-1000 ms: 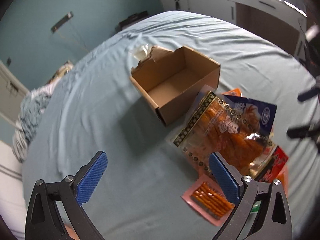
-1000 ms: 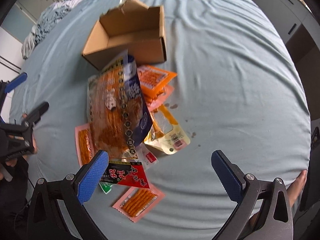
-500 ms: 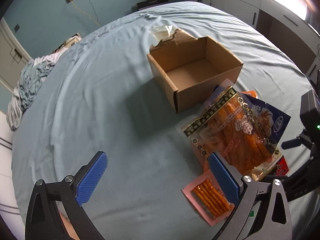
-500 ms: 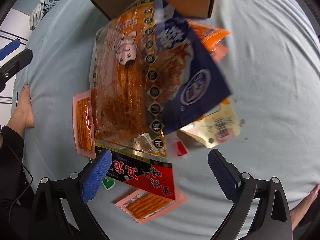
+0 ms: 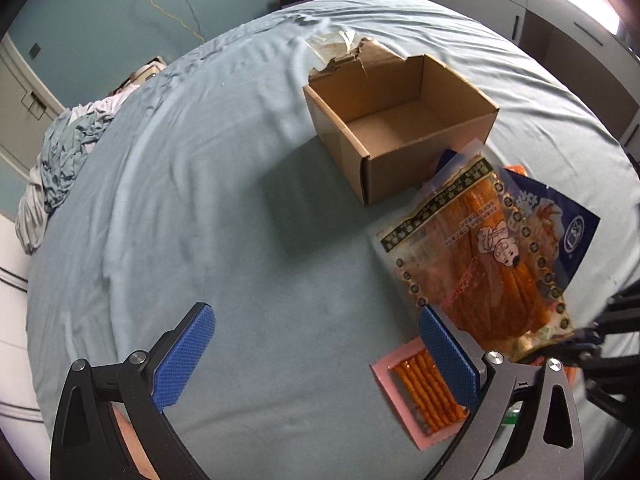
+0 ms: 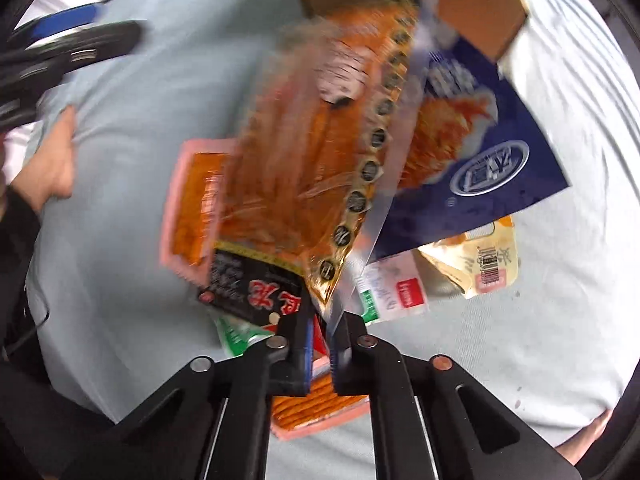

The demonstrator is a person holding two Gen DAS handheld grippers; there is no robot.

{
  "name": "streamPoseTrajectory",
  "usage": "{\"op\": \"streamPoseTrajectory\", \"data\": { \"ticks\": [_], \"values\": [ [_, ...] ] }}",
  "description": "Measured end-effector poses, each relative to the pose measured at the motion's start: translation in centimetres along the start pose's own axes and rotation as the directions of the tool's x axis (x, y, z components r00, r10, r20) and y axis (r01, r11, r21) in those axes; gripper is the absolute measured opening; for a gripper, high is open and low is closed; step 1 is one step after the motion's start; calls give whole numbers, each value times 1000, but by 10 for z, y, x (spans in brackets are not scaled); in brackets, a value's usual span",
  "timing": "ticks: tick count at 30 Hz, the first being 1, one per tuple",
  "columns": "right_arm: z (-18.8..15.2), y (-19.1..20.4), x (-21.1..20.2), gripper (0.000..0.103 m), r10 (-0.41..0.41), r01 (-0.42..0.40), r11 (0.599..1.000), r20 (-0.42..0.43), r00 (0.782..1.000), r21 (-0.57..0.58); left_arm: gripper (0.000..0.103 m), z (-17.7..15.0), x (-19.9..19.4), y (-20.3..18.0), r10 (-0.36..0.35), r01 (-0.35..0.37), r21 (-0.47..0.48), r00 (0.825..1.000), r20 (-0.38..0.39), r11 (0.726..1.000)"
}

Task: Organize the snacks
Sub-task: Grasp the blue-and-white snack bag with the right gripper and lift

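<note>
An open, empty cardboard box [image 5: 400,128] stands on the blue bed sheet [image 5: 200,200]. Against its near side lies a pile of snack packs topped by a large orange strip-snack bag [image 5: 480,264] over a dark blue bag [image 5: 560,224]. My right gripper [image 6: 320,344] is shut on the near edge of the orange bag [image 6: 312,152], which looks blurred and tilted up. Beneath it lie a red-and-black packet [image 6: 248,284] and a pink packet [image 6: 188,200]. My left gripper [image 5: 312,316] hangs open over bare sheet, left of the pink packet [image 5: 420,392].
A yellow pack [image 6: 480,260] and a white pack with a red label [image 6: 392,292] lie right of the pile. Crumpled clothes [image 5: 60,160] sit at the bed's far left, white cabinets [image 5: 520,12] behind. A person's hand [image 6: 52,160] rests on the sheet.
My right gripper came down onto the pile and went from wide open to shut on the orange bag's edge. The left gripper stayed open and drifted only slightly.
</note>
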State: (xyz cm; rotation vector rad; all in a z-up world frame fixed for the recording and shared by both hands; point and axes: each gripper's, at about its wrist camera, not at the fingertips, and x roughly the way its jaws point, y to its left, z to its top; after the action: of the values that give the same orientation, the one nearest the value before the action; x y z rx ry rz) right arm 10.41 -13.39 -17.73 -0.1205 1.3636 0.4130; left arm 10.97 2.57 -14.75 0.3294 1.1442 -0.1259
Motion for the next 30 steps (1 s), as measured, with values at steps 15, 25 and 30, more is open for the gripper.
{"op": "streamPoseTrajectory", "data": {
  "ticks": [15,25,30],
  "values": [
    [-68,-83,-48,0,71,-80,989,74,995,123,103,-35,63,-29,-11,20,39,976,-217,999],
    [-79,-116,2,7,140,-140,946,22,990,292,103,-56,90,-57,-92,121,72,942,-322,990],
    [-66,-114,7,12,40,-44,960,18,999,276,103,-58,97,-60,-128,151,40,929,-347,988]
  ]
}}
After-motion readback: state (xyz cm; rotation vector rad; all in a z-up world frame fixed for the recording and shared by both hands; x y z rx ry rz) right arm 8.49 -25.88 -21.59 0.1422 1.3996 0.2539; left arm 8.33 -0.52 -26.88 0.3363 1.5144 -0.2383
